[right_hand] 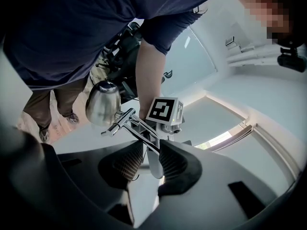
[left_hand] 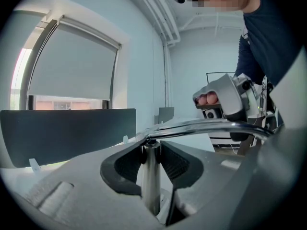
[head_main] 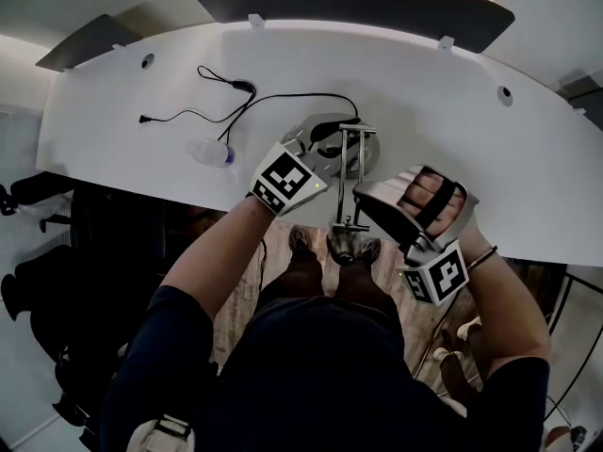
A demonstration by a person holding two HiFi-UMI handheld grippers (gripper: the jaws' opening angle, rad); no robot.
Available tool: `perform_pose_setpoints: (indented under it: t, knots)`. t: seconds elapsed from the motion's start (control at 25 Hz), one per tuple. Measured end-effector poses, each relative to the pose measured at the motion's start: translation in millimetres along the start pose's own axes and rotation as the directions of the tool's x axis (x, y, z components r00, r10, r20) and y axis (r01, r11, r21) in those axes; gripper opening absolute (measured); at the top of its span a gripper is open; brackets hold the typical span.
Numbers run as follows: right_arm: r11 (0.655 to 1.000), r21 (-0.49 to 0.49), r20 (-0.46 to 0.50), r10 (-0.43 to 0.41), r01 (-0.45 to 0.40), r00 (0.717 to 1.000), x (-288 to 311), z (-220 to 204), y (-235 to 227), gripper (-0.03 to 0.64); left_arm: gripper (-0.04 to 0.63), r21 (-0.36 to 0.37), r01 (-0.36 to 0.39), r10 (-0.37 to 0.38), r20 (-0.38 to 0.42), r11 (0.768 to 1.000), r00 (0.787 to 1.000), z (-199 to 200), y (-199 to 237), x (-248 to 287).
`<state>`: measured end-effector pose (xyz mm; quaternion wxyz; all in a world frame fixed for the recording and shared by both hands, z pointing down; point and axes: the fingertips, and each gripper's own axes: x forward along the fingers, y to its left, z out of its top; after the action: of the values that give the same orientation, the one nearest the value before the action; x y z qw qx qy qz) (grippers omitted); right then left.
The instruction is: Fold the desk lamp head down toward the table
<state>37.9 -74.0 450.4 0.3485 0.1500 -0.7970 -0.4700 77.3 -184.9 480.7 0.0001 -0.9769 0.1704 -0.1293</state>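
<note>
Hold your left gripper (left_hand: 152,152) clamped on the lamp post (left_hand: 151,188) at the table's (head_main: 424,102) near edge. Your right gripper's (right_hand: 146,158) jaws stand apart around the lamp arm (right_hand: 142,132); close firmly before lowering the lamp head (right_hand: 102,104).

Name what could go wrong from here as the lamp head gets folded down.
1. The right gripper has its jaws loose around the lamp arm, not clamped. The arm may slide through rather than fold.
2. The lamp head looks to overhang the near edge of the desk. If the left gripper slips on the post, the lamp could tip off.
</note>
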Motion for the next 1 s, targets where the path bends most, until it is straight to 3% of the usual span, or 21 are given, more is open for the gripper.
perform_pose_setpoints:
  t: [0.4, 1.0]
  knots:
    - [0.998, -0.056, -0.009, -0.014, 0.014, 1.0, 6, -1, 7, 0.114, 0.117, 0.044, 0.039, -0.038, -0.032, 0.998, 0.999, -2, -2, 0]
    - [0.986, -0.168, -0.043, -0.003, -0.004, 0.999, 19, -10, 31, 0.127, 0.117, 0.07, 0.088, -0.088, -0.012, 0.994, 0.996, -3, -3, 0]
